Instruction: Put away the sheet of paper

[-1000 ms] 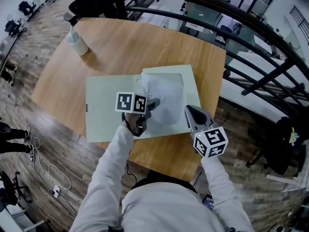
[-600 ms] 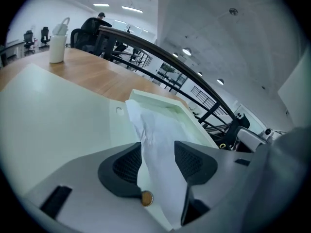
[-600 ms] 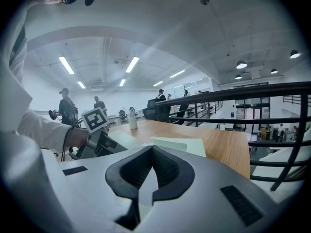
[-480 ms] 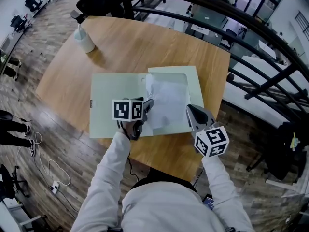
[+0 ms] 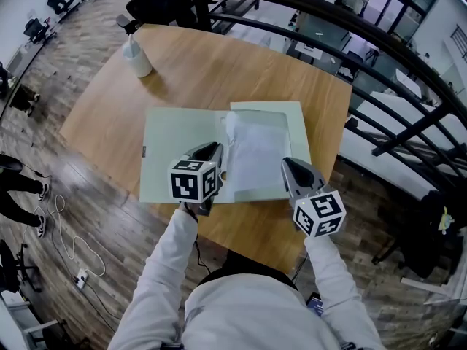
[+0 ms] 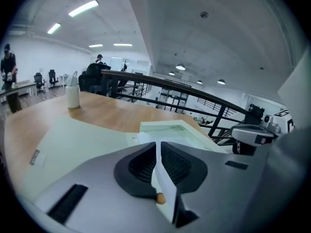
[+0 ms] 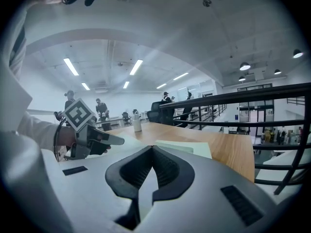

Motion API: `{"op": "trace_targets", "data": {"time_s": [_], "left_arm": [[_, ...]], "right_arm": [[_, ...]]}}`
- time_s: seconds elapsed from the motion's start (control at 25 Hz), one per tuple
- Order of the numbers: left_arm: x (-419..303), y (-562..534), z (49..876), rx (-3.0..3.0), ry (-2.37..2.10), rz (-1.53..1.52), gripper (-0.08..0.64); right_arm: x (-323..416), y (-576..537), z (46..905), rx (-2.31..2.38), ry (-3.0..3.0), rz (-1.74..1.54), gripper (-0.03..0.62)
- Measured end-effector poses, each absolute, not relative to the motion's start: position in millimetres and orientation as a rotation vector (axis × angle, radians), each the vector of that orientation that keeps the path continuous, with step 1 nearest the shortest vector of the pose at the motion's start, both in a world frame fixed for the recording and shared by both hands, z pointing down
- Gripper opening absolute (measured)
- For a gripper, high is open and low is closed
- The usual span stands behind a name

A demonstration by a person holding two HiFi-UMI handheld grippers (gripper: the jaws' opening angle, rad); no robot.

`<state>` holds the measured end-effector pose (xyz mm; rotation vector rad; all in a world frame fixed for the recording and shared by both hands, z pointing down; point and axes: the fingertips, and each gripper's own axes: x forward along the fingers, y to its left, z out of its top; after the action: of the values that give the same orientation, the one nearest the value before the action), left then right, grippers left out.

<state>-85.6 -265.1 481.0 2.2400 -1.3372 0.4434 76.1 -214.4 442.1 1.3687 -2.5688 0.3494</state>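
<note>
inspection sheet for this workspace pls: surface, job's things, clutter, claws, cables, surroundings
Surface: wooden table, no spills seen.
Job's things: folder lies open; sheet on its right half.
Clutter: bottle at the far left corner.
Claws: left claw has just been closing, now shut on the sheet's edge; right claw shut at the folder's near right corner, grip on it unclear.
Cables: cable loose on the floor, left of the table.
Surroundings: railing behind the table.
</note>
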Motion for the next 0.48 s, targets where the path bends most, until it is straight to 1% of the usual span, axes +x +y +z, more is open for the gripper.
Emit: {"op": "trace_targets", "data": {"time_s": [0.16, 0.48], "left_arm": [[-91.4, -257.8, 464.3, 2.296, -1.424, 0.430, 0.028], [-102.2, -239.2, 444.0, 2.349, -1.522, 0.375, 0.017]], "right_arm": [[73.9, -211.2, 437.7, 1.369, -2.580, 0.335, 0.028], [70.7, -203.1, 431.0, 1.379, -2.591, 0.306, 0.028]]}}
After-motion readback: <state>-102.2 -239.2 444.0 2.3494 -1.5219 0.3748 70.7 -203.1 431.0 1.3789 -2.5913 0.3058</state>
